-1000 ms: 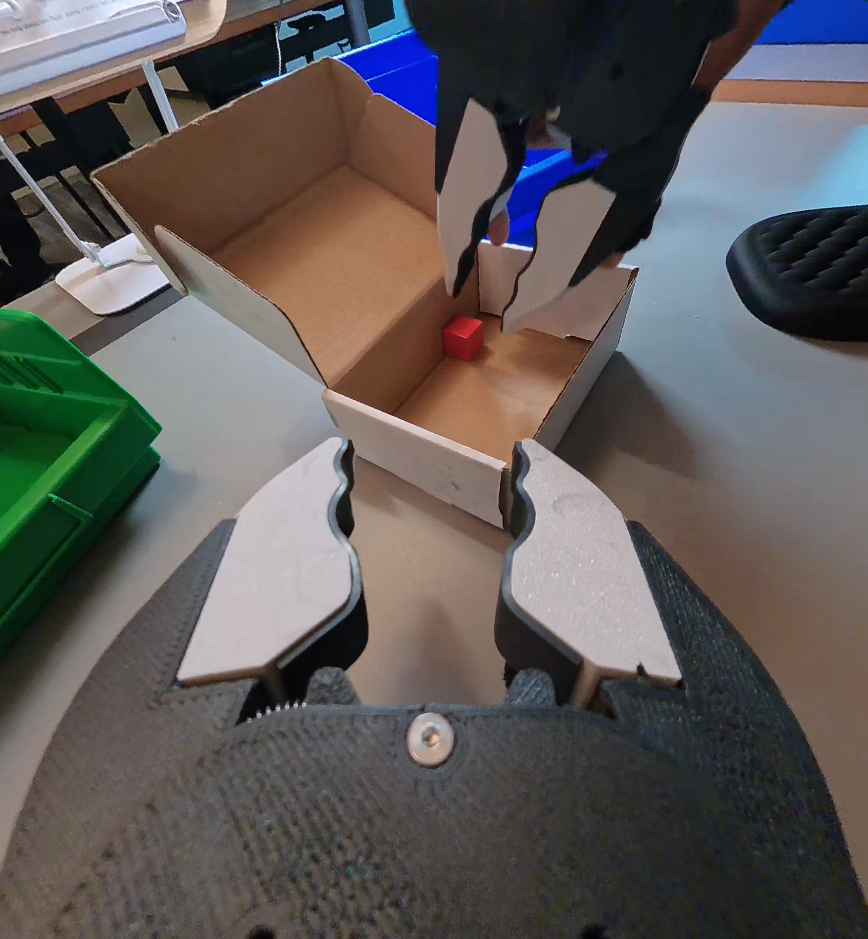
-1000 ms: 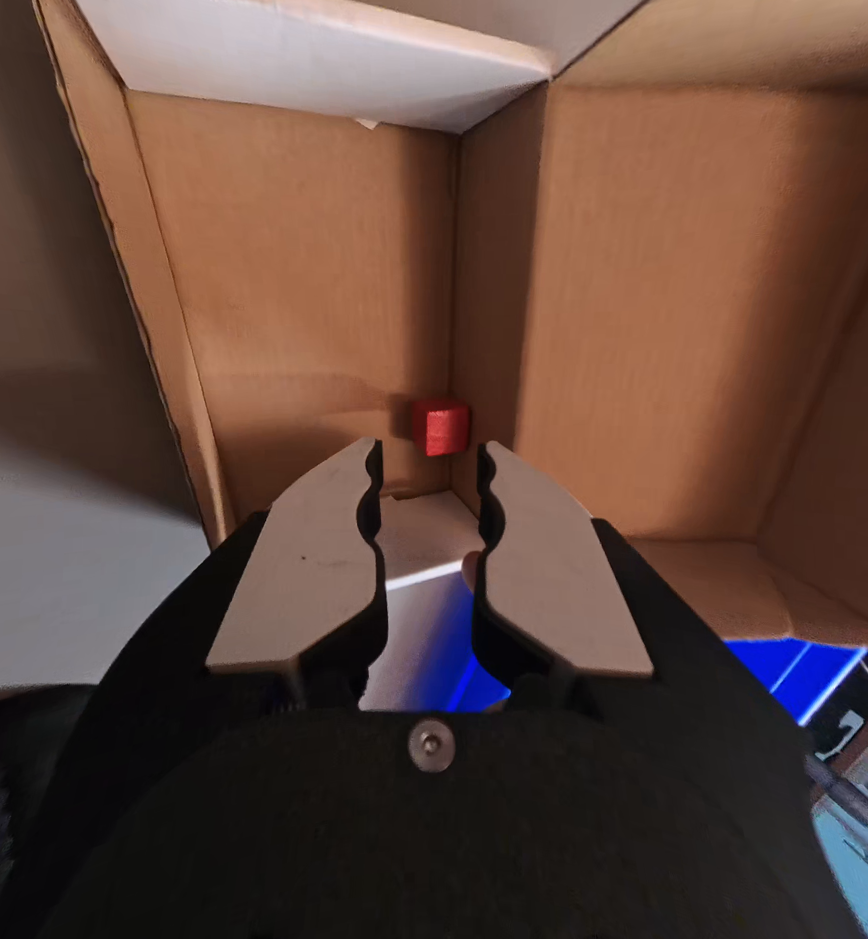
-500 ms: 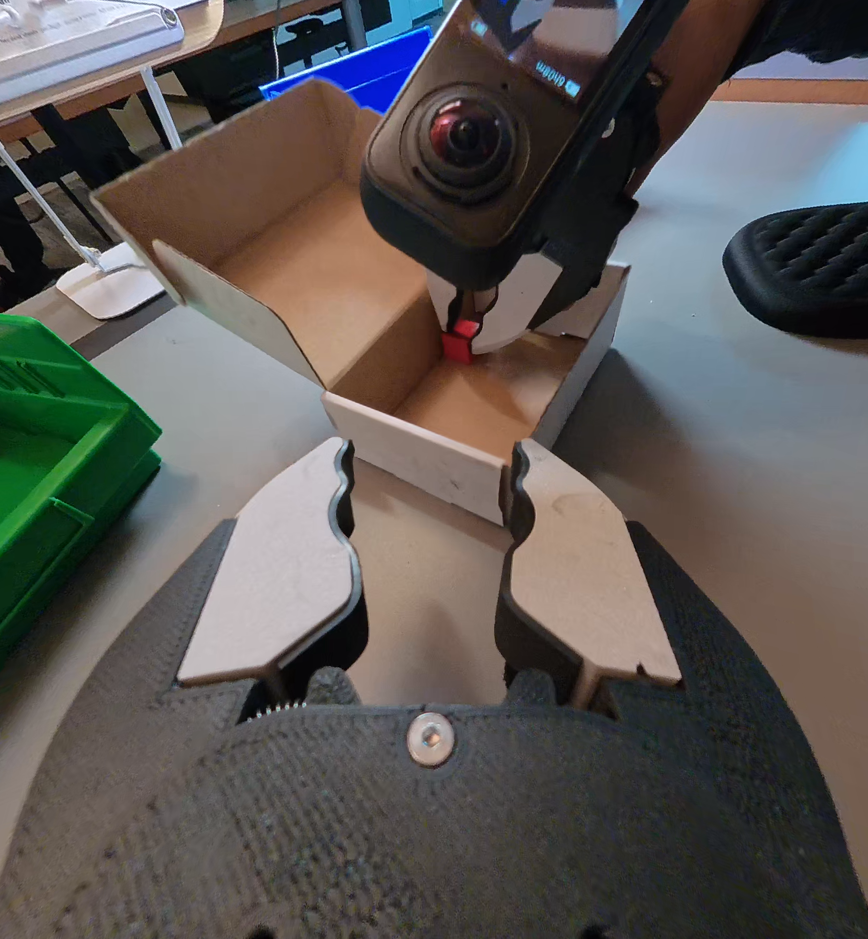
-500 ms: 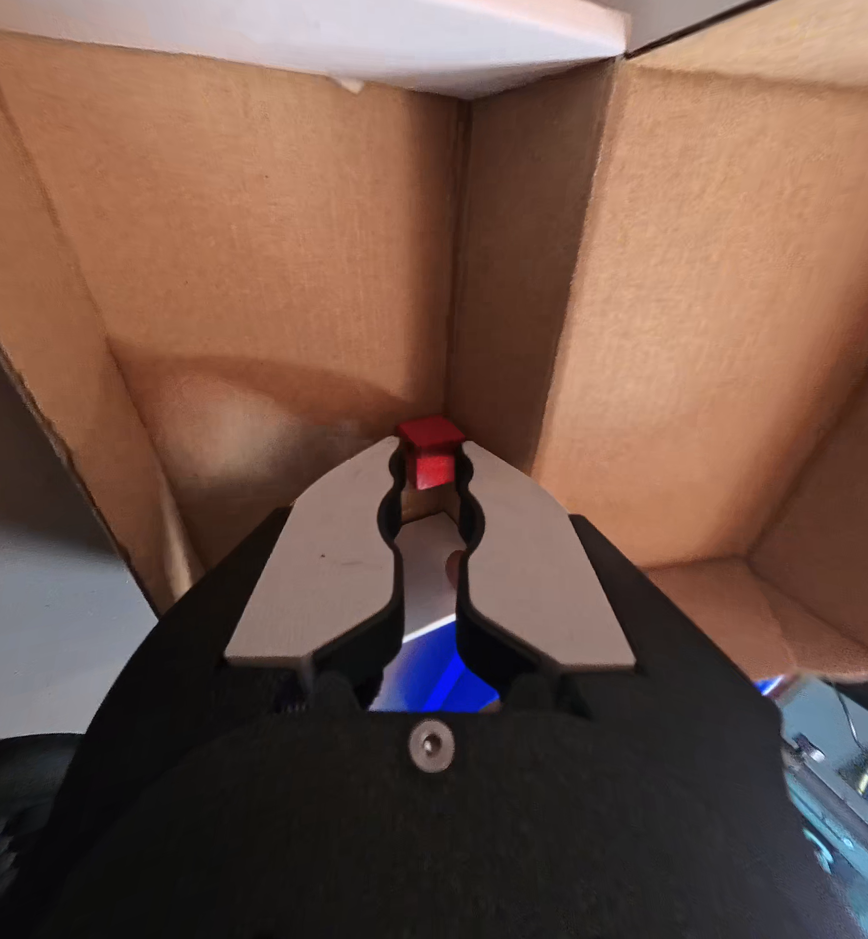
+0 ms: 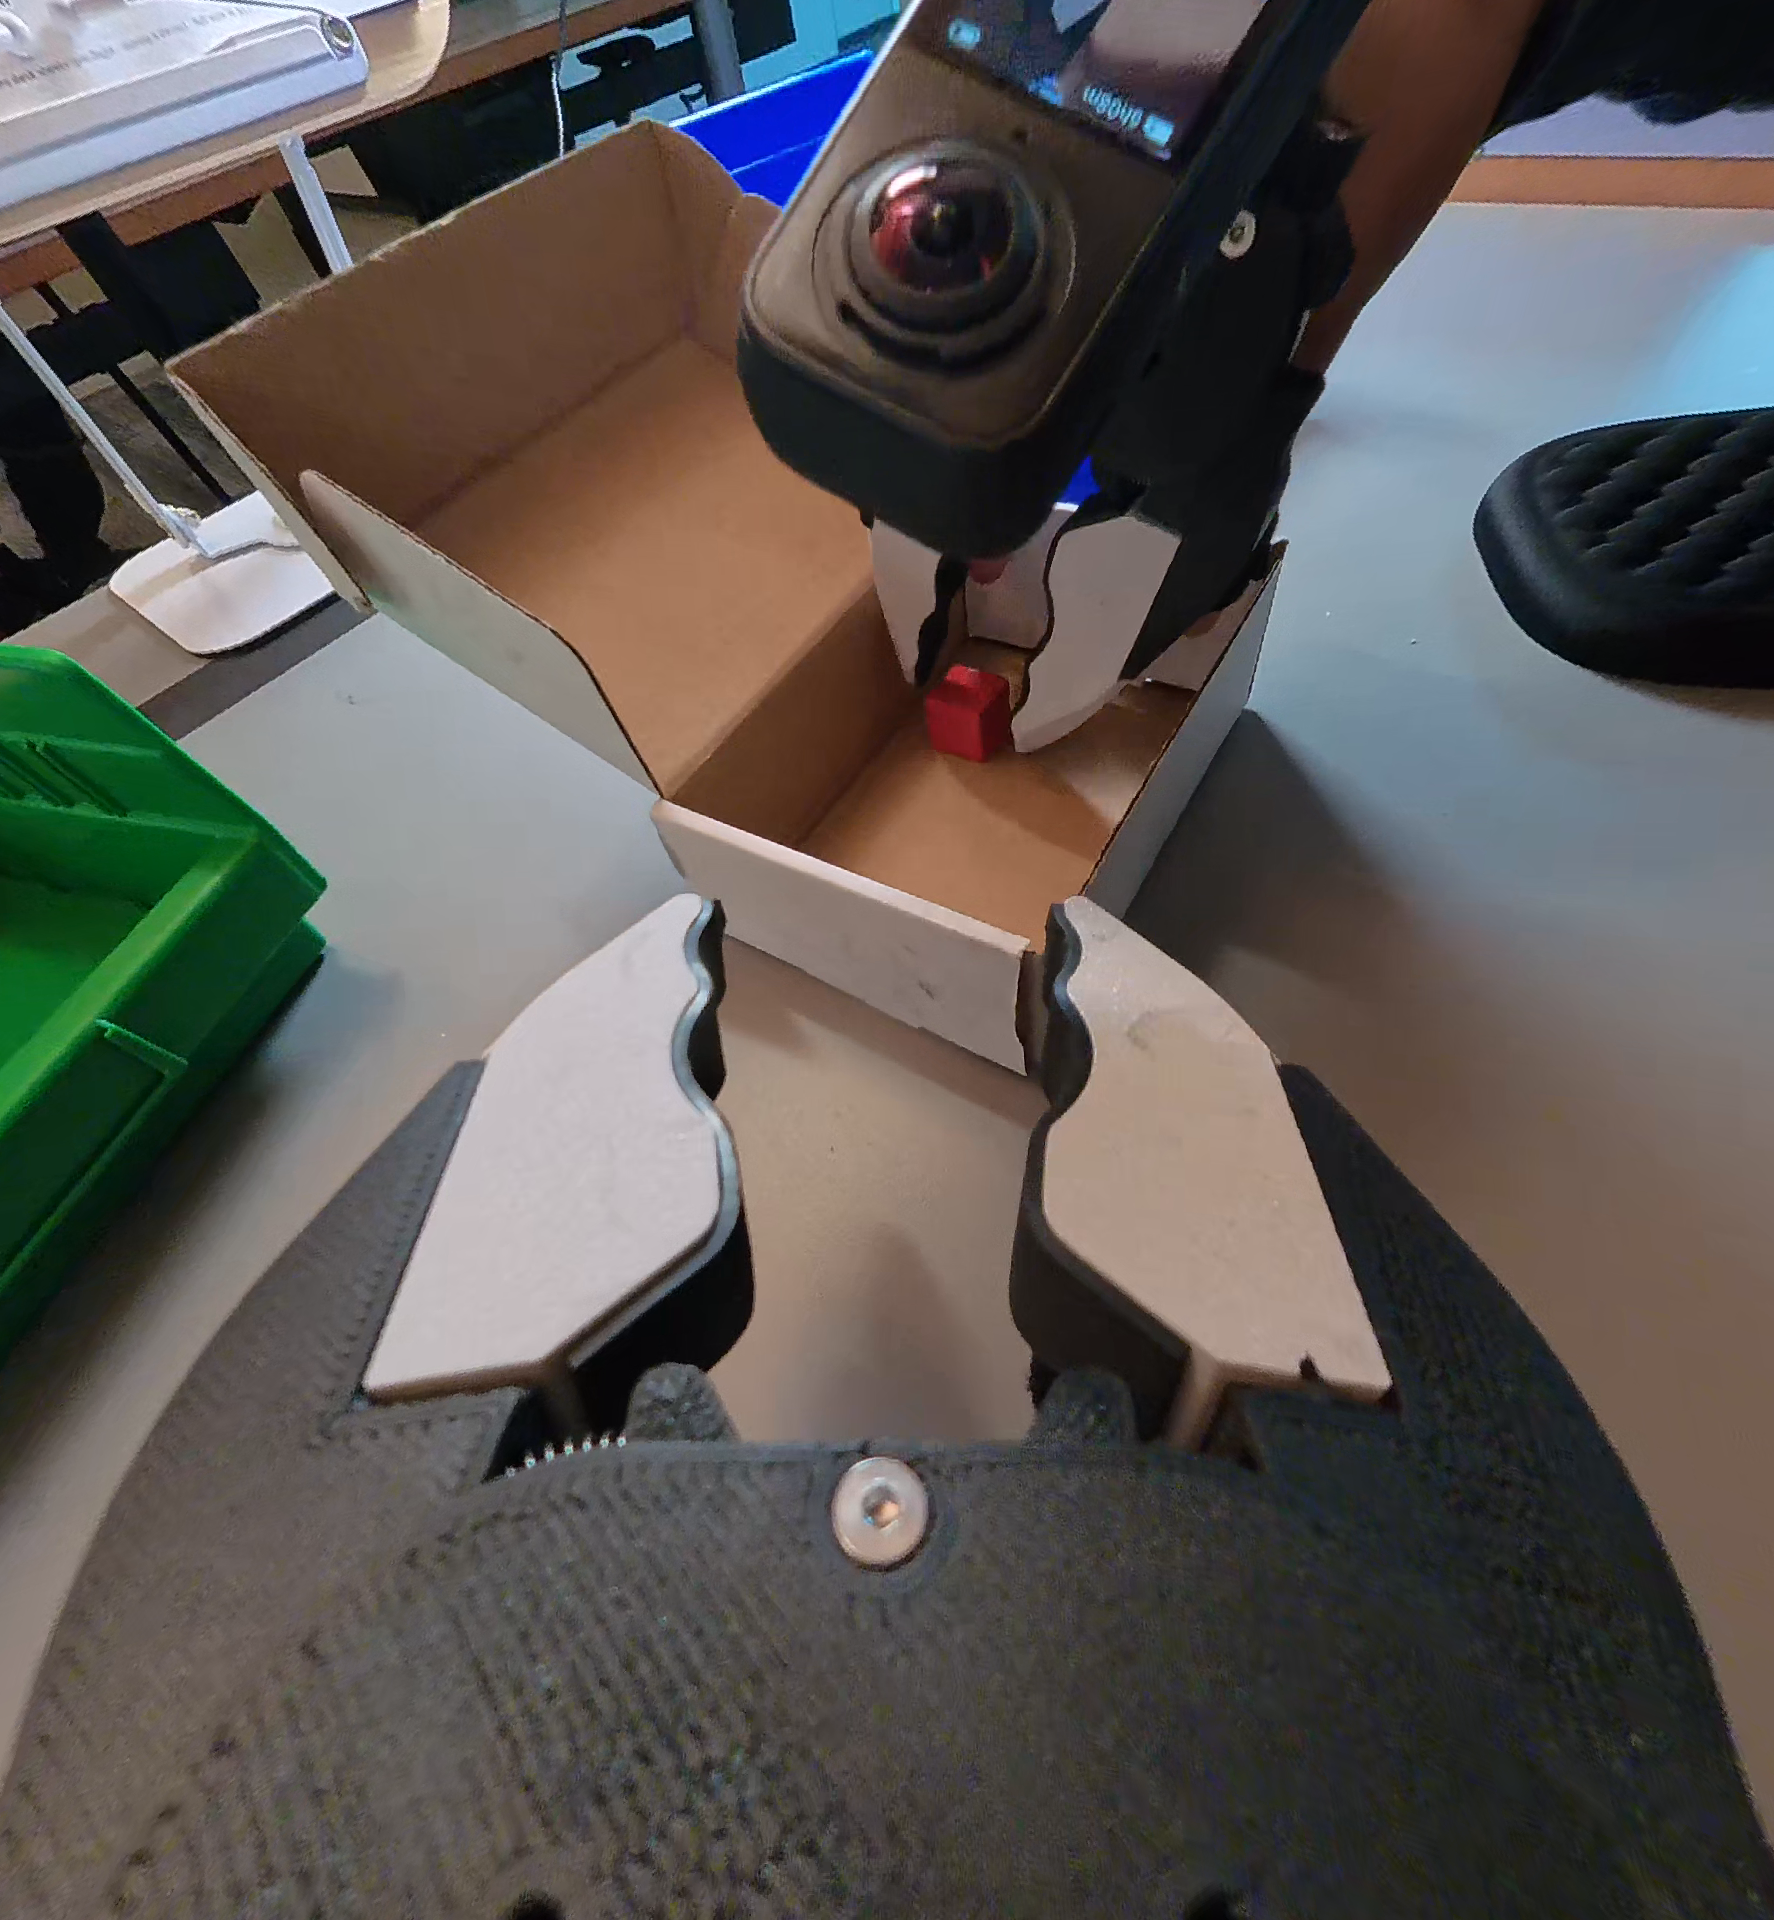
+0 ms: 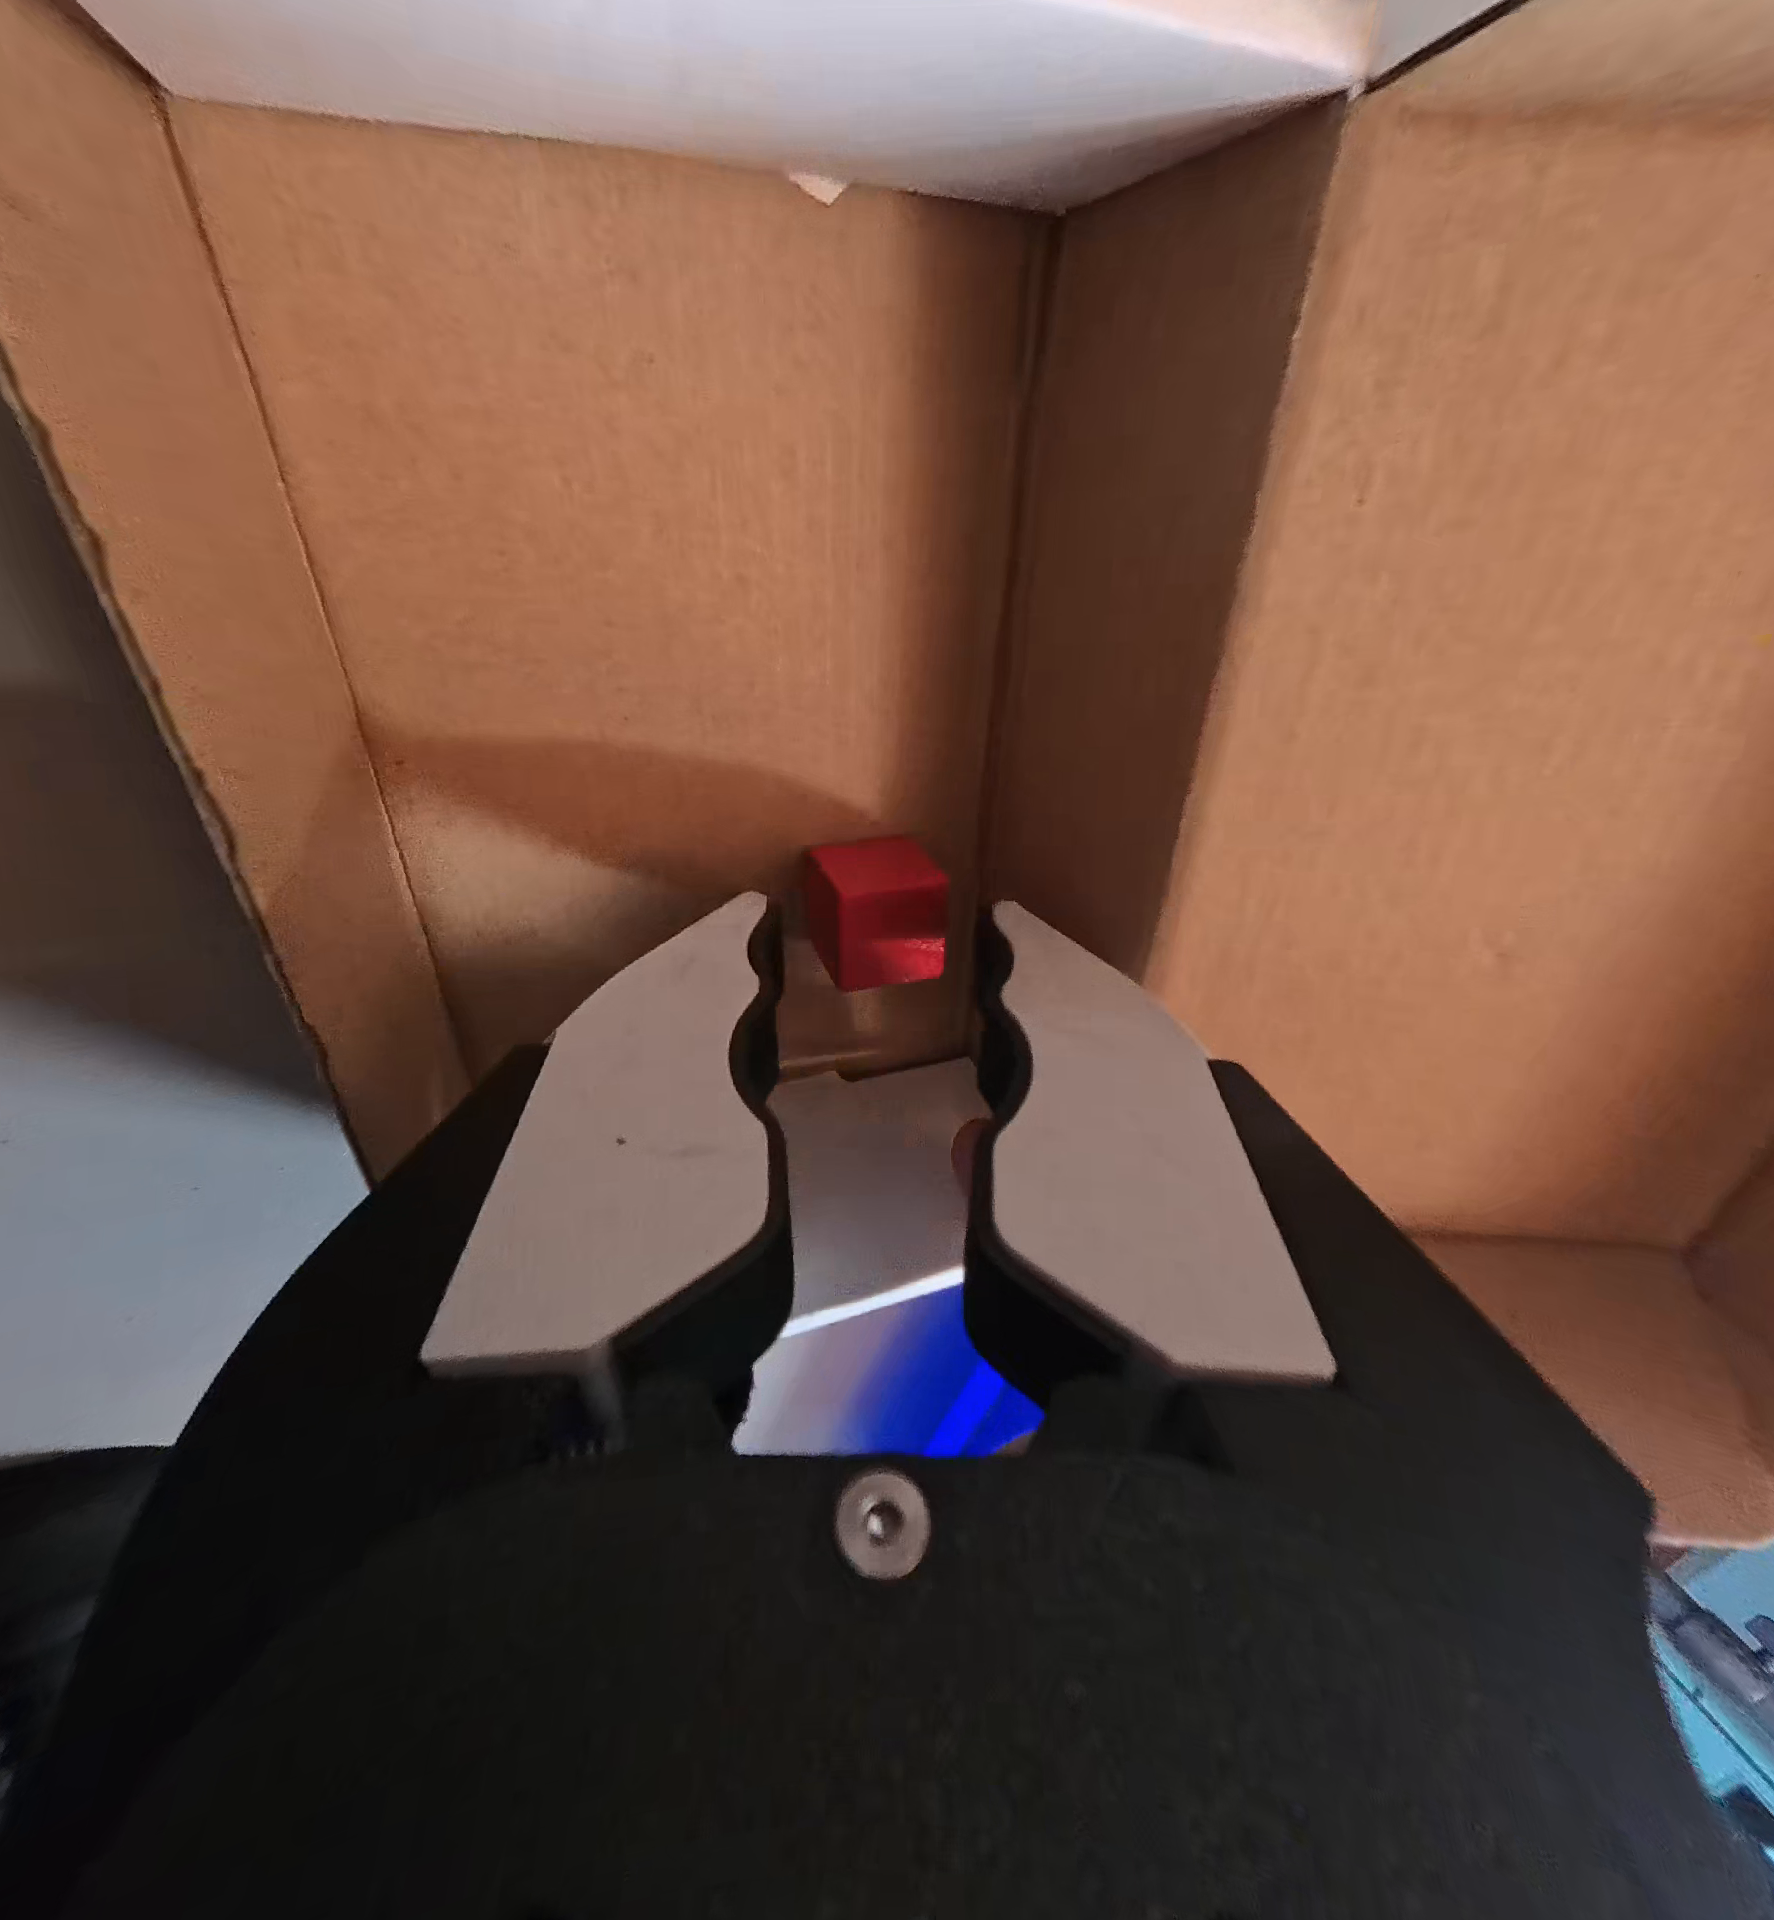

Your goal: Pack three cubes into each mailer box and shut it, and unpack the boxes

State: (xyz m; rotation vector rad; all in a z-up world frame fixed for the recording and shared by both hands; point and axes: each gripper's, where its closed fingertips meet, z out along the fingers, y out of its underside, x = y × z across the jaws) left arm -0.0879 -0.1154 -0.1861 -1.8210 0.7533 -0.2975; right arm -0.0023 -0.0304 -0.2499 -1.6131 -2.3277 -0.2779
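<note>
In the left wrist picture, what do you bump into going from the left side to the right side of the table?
Green bin → open cardboard box → red cube inside it → black padded mat.

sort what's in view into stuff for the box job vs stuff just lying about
For the job:
small red cube
open brown cardboard mailer box
right gripper
left gripper

Lying about:
green plastic bin
black textured pad
blue bin
white stand base
</note>
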